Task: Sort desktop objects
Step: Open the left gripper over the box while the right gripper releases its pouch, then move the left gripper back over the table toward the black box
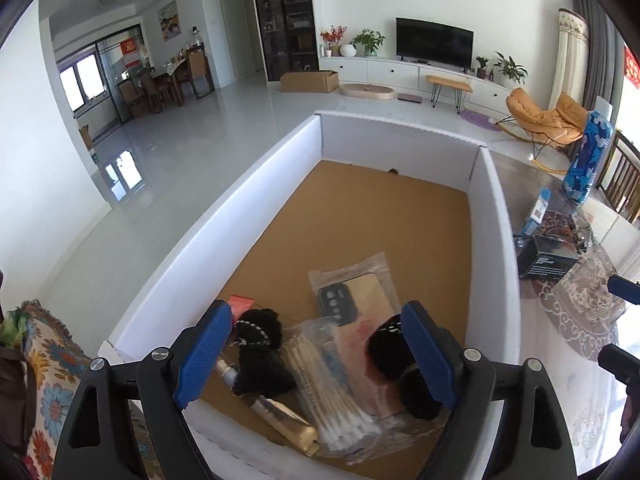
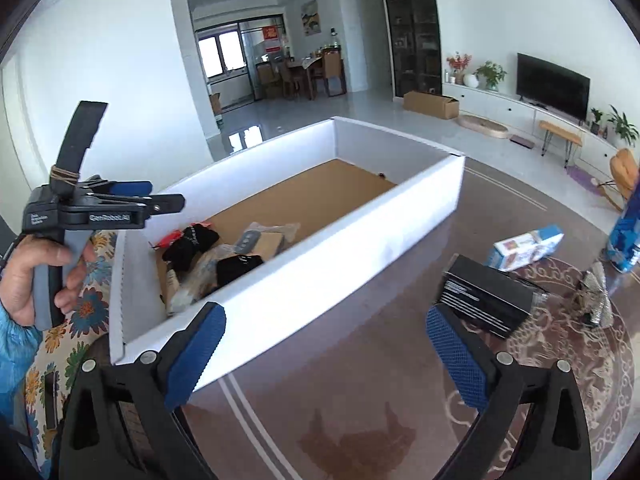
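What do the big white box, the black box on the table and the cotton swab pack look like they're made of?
White box: probably corrugated cardboard, matte white walls, raw brown floor.
Black box: likely printed cardboard with a slight sheen, sharp folded edges, white lettering.
Cotton swab pack: clear glossy plastic film, wrinkled with glare; the sticks inside look like pale wood or paper, hard to tell which.

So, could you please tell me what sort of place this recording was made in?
Most likely a home's open living and dining room: a television on a long white cabinet with potted plants, a dining table with chairs further back, and an orange rocking chair.
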The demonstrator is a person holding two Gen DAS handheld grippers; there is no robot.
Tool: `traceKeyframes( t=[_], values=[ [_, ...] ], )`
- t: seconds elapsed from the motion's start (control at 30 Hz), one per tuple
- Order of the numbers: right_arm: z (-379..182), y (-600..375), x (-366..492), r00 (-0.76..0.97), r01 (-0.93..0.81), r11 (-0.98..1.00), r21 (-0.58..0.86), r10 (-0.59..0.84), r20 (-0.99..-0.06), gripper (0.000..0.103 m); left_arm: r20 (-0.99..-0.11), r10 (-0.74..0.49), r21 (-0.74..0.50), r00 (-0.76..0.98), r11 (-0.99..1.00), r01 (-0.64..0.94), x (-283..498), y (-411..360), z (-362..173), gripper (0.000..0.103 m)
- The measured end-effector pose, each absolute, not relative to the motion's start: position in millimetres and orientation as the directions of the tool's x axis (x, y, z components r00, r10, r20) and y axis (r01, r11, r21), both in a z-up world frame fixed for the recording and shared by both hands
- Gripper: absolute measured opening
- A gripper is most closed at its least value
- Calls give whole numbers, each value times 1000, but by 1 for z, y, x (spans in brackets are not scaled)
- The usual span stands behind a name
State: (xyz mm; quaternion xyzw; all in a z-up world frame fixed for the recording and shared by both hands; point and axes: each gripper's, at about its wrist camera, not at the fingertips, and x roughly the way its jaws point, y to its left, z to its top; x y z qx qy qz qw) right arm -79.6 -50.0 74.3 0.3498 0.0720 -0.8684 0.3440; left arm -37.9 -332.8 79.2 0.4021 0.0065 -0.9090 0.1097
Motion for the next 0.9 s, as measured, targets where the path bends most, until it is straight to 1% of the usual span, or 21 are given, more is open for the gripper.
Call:
traceKeyframes(
  t=[0.1,0.2,0.3,0.4,0.53,0.77,0.9],
  values=[
    [64,7,-80,-591,568,-821,58,-456,-665,101,-699,-129,54,-703,-990,127,-35,-290,97,87],
    [43,61,-84,-628,472,-881,8,-343,-698,101,-682,-68,47,-728,-998,49,-36,-245,108,88],
    [21,113,-83,-633,387,-922,-7,-260,-729,101,-681,-7,39,-732,-999,-27,-39,-203,110,88],
    [5,156,-79,-630,320,-947,-8,-207,-749,101,-693,38,41,-720,-995,-92,-44,-165,105,88],
    [-11,194,-69,-624,248,-969,-7,-154,-766,101,-719,71,48,-692,-987,-152,-50,-124,88,88],
    [-26,220,-62,-606,175,-984,23,-126,-786,101,-766,153,-10,-625,-974,-227,-54,-72,45,88],
    [-32,222,-62,-599,170,-985,21,-120,-792,101,-801,147,4,-580,-968,-251,-55,-48,9,88]
  ],
)
